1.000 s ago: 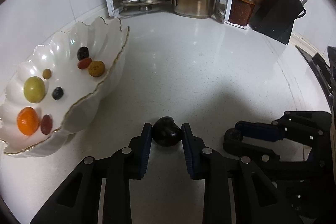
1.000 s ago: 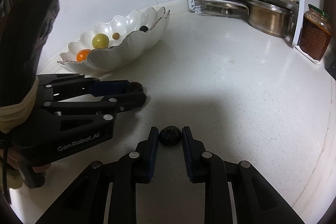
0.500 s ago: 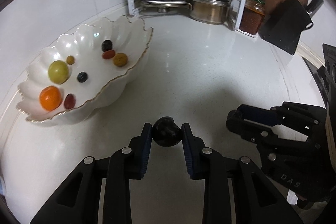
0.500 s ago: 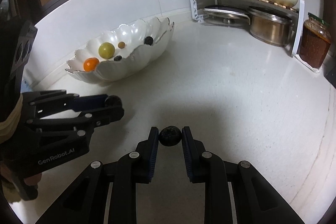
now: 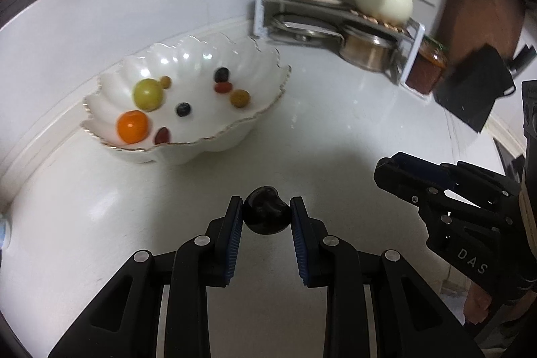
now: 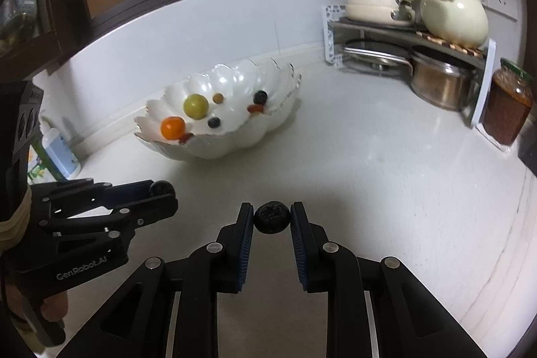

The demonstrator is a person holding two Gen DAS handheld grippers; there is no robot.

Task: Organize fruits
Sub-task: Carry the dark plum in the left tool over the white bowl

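Observation:
My left gripper (image 5: 266, 214) is shut on a glossy dark plum (image 5: 265, 213) and holds it above the white counter. My right gripper (image 6: 272, 217) is shut on a small wrinkled dark fruit (image 6: 272, 217), also raised. A white scalloped bowl (image 5: 265, 69) with a gold rim sits ahead to the left and holds several small fruits: an orange one (image 5: 132, 126), a green one (image 5: 147, 94), and red and dark ones. The bowl (image 6: 285, 109) also shows in the right wrist view. Each gripper shows in the other's view: the right one (image 5: 389, 170) and the left one (image 6: 164, 193).
A corner rack (image 6: 412, 39) with pots and a cream kettle stands at the back right. A jar of red sauce (image 6: 510, 109) is beside it. A black knife block (image 5: 473, 86) is further right. A small bottle (image 6: 57, 150) stands at the left wall.
Both grippers have risen and pulled back from the bowl with their fruits held. The bowl and rack look smaller and farther.

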